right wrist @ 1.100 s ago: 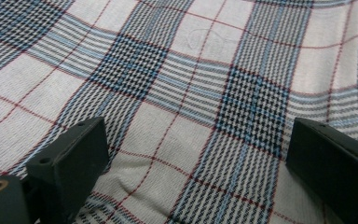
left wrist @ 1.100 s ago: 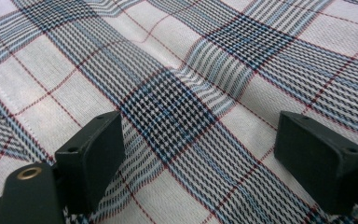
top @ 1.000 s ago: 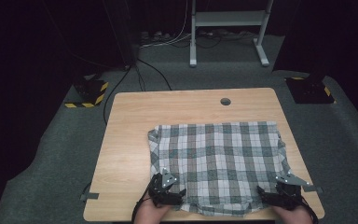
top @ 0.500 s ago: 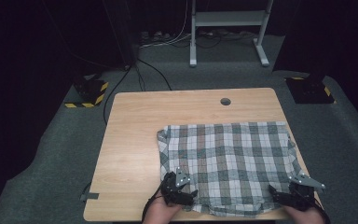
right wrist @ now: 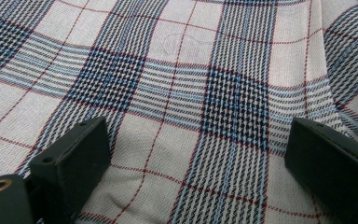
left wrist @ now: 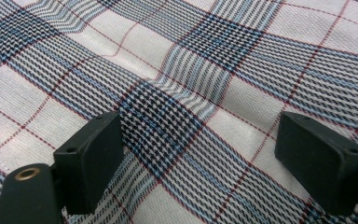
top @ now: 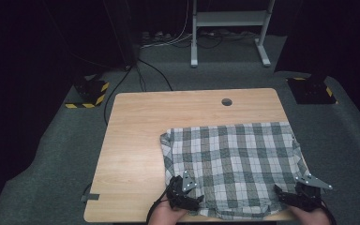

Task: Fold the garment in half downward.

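No readable text, labels, brands or numbers anywhere. Only sign-like marking: yellow-black hazard stripes [top: 91,96] on the floor blocks, no lettering on them.

— Table [top: 136,154] lit evenly from above, while the room beyond sits nearly black.
— Soft picture up high, a bit grainy. Close in, the cloth [left wrist: 205,70] weave is crisp, with faint shadow under each jaw and slight blur at the near edges.
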`<state>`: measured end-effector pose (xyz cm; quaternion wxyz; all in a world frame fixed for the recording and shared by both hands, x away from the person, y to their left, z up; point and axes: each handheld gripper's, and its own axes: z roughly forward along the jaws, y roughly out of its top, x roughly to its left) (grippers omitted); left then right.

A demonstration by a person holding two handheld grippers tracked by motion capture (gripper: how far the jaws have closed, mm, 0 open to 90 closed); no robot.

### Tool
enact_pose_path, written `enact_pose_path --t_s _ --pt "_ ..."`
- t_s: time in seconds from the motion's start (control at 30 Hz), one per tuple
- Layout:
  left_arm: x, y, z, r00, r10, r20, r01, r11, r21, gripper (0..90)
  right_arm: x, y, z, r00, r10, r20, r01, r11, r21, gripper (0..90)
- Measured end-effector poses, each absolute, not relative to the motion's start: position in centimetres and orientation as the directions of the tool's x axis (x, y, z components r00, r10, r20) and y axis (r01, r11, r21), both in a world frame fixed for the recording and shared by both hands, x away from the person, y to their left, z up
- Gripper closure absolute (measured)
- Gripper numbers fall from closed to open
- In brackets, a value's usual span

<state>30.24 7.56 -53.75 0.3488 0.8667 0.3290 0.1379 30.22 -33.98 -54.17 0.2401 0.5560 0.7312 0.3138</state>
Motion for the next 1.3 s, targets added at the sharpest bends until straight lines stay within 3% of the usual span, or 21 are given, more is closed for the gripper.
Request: enact_pose_path --t_s 0.3,0.47,1.3 --pt "30.5 9.2 -53.6 0.781 0.622 -0.06 0.466 -0.515 0.72 10.2 30.1 -33.6 -53.4 -0.289 0.957 0.041 0.601 0.148 0.785 4.5" --pt "30.3 10.5 -53.1 0.778 0.626 -0.054 0.453 -0.499 0.739 8.8 30.0 -33.1 -53.1 -0.3 0.954 0.029 0.576 0.156 0.803 3.3" --pt "31.8 22.9 -51.8 0.585 0.807 -0.077 0.53 -0.309 0.789 5.1 30.3 -29.7 -52.3 -0.397 0.917 -0.048 0.493 0.257 0.831 2.2"
